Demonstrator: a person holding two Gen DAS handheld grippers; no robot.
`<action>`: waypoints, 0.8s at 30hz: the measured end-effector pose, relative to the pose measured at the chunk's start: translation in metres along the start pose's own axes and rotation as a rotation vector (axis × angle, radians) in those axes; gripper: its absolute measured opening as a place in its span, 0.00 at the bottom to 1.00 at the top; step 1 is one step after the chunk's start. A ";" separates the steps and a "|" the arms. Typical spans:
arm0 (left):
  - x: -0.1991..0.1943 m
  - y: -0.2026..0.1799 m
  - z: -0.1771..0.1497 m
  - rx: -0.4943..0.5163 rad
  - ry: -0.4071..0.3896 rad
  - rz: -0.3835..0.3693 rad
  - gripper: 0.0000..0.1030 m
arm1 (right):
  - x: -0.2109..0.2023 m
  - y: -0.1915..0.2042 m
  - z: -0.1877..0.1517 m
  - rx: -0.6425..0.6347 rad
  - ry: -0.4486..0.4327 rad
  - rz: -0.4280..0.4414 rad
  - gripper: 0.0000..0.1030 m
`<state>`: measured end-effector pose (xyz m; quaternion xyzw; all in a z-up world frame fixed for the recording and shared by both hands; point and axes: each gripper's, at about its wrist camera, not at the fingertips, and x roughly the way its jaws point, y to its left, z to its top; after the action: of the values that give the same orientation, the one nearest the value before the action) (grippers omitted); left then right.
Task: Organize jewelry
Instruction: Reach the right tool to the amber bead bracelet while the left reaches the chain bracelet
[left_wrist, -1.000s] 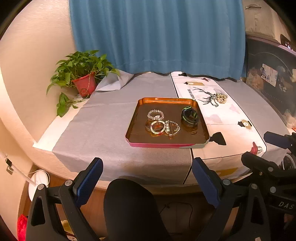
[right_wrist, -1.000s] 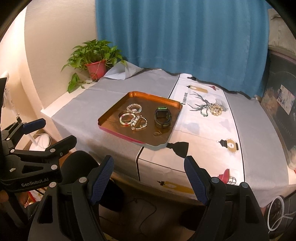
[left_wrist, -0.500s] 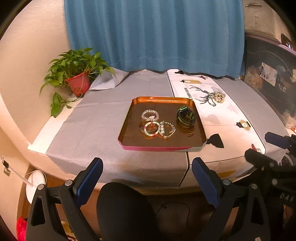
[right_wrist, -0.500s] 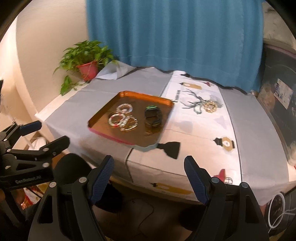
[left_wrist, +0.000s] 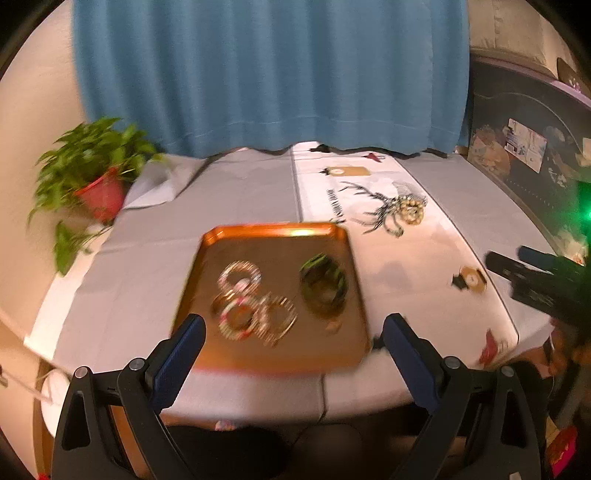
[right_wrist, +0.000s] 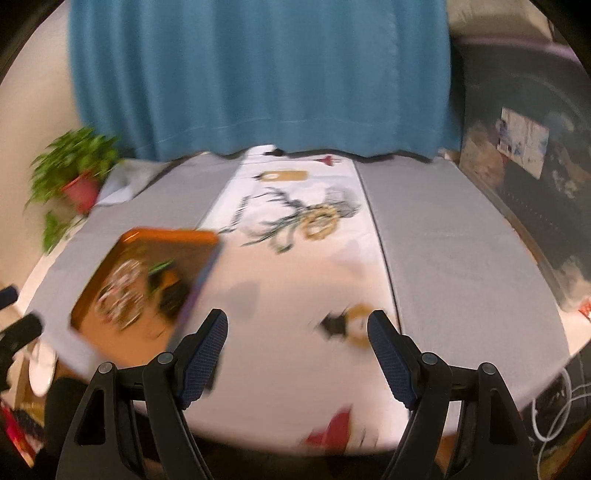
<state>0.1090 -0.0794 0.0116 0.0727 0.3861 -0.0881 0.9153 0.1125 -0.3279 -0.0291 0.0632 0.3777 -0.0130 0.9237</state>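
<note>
Nothing organized yet, as I read it: the beaded bracelets (left_wrist: 255, 306) sit bunched on the orange tray (left_wrist: 273, 230) with the dark green-trimmed watch (left_wrist: 323, 286) just right of them, and a bead necklace (right_wrist: 319, 221) lies loose on the printed runner beyond the tray's far right corner, so all the sorting is left. Left gripper (left_wrist: 293, 345) hangs over the tray's near edge, right gripper (right_wrist: 297, 345) over bare runner right of the tray, both with jaws wide apart and empty. Left wrist view resolves individual tray pieces; right wrist view smears them but shows the necklace closer.
</note>
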 end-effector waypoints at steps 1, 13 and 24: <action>0.011 -0.007 0.010 0.010 0.004 -0.003 0.93 | 0.012 -0.006 0.007 0.008 0.006 -0.003 0.76; 0.135 -0.064 0.100 0.097 0.061 -0.031 0.93 | 0.198 -0.046 0.081 0.068 0.115 -0.046 0.76; 0.195 -0.088 0.111 0.088 0.135 -0.087 0.93 | 0.213 -0.070 0.068 0.025 0.133 -0.137 0.78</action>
<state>0.3008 -0.2078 -0.0573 0.1020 0.4455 -0.1397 0.8784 0.3072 -0.4009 -0.1376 0.0494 0.4414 -0.0767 0.8927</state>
